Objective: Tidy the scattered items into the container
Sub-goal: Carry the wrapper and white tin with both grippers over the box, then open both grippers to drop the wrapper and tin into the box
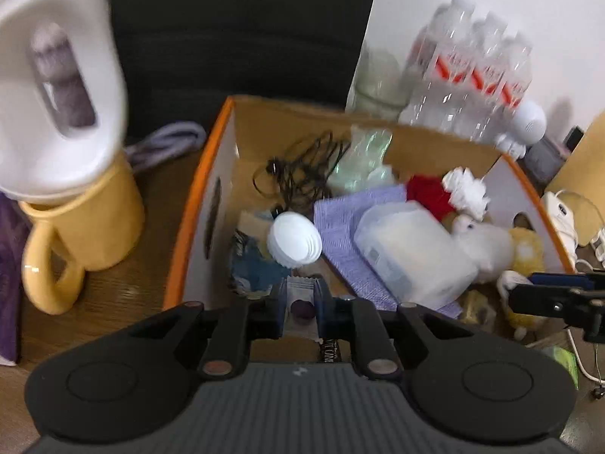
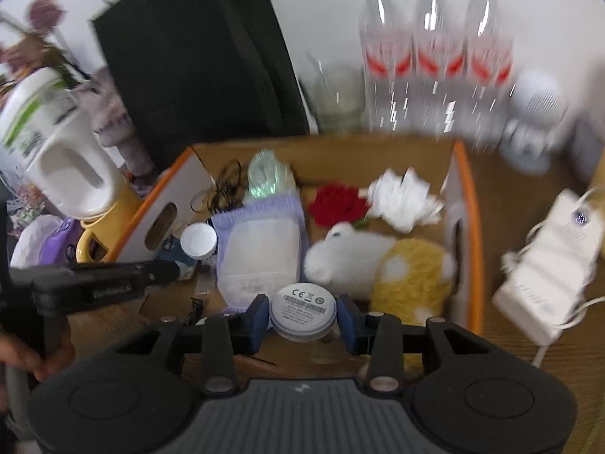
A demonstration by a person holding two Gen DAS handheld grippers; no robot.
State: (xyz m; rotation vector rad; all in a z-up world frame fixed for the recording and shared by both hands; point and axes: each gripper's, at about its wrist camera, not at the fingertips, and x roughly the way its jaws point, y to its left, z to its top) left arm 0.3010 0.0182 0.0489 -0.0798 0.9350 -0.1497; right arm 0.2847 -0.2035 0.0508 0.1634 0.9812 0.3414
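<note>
An orange-rimmed cardboard box (image 1: 196,196) holds several items: a black cable, a purple cloth (image 1: 340,219), a white lid (image 1: 295,240), a translucent case (image 1: 412,253), a red and white flower and a white and yellow plush (image 1: 491,246). My left gripper (image 1: 300,304) is shut on a small clear sachet (image 1: 300,299) with a dark spot, above the box's near edge. My right gripper (image 2: 302,316) is shut on a round grey disc (image 2: 302,308) with printed marks, above the box (image 2: 467,204) near the plush (image 2: 378,261).
A yellow mug (image 1: 87,227) with a white kettle (image 1: 56,87) above it stands left of the box. Water bottles (image 1: 472,72) and a white speaker (image 1: 529,121) stand behind it. A white power adapter (image 2: 548,265) with cord lies to the right on the wooden table.
</note>
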